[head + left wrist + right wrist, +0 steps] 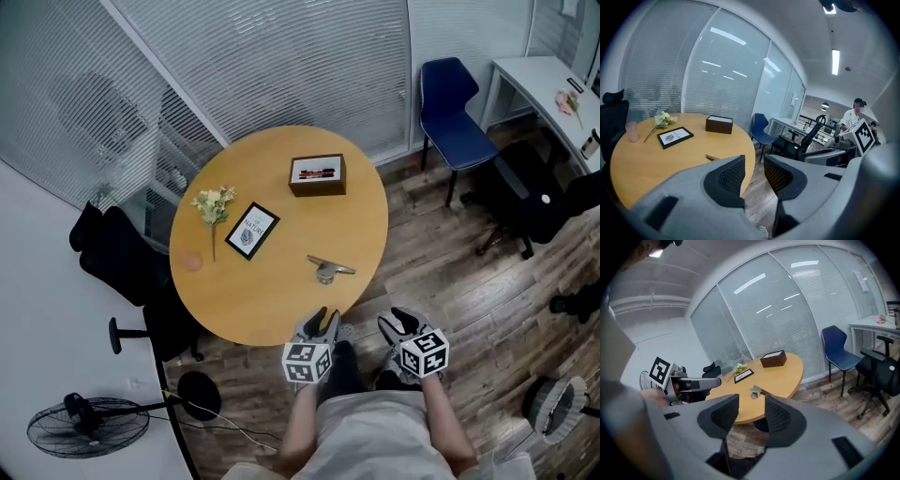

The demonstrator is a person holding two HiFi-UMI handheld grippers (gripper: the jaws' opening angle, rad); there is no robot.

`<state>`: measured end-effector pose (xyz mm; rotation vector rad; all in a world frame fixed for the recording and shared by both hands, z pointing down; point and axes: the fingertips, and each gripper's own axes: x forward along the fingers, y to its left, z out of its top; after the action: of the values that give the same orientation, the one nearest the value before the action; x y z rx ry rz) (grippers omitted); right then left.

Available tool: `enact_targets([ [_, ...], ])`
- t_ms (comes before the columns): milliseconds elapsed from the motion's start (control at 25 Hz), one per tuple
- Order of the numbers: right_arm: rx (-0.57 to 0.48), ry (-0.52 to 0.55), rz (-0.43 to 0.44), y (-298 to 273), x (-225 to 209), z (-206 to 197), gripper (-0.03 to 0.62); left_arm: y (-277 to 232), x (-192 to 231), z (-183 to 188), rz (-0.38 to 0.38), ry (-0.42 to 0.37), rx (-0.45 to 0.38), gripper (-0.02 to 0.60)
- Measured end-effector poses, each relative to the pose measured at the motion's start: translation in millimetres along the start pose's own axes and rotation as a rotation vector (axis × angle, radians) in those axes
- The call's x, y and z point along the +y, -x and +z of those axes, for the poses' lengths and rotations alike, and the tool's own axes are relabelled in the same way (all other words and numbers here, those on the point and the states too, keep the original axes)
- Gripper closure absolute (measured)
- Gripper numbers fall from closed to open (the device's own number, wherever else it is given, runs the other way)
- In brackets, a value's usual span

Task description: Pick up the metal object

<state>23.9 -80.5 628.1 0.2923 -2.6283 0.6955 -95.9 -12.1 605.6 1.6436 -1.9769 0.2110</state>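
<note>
The metal object (328, 269) lies near the lower-right edge of the round table (272, 309), with bare wood around it. Just off that edge, at bottom centre, the left gripper (322, 320) and right gripper (397, 322) hold their jaws narrowly apart, empty. Only the right gripper view shows the object whole; in the left gripper view a jaw hides most of it.

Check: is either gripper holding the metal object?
No, the metal object lies on the table, apart from the left gripper and the right gripper, both open and empty.
</note>
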Motion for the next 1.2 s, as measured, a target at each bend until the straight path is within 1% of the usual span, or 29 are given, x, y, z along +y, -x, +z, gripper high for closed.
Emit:
enact_targets([
  [160,-0.008,-0.014,-0.025,-18.9,-0.6,11.3,0.427,-14.5,16.5,18.2,-0.039,-0.022,0.003,0.459],
  [360,-0.041,-0.039,-0.077,-44.9,-2.5,33.7,0.427,-36.6,40.1,50.6,-0.093,-0.097,0.006,0.459],
  [600,-0.071,-0.062,-0.137,-77.2,-4.0,53.6,0.424,-62.4,70.1,72.8,-0.161,-0.166,0.029,0.459],
  [760,-0.091,-0.089,-0.172,-101.6,-3.0,62.9,0.422,-77.5,89.8,79.7,-0.203,-0.212,0.056,0.459],
  [960,-0.118,-0.123,-0.214,-124.8,-0.4,69.8,0.422,-94.7,103.9,80.6,-0.277,-0.272,0.09,0.459],
  [1200,-0.143,-0.158,-0.274,-134.1,9.2,59.1,0.422,-108.5,121.0,69.6,-0.357,-0.36,0.136,0.459],
])
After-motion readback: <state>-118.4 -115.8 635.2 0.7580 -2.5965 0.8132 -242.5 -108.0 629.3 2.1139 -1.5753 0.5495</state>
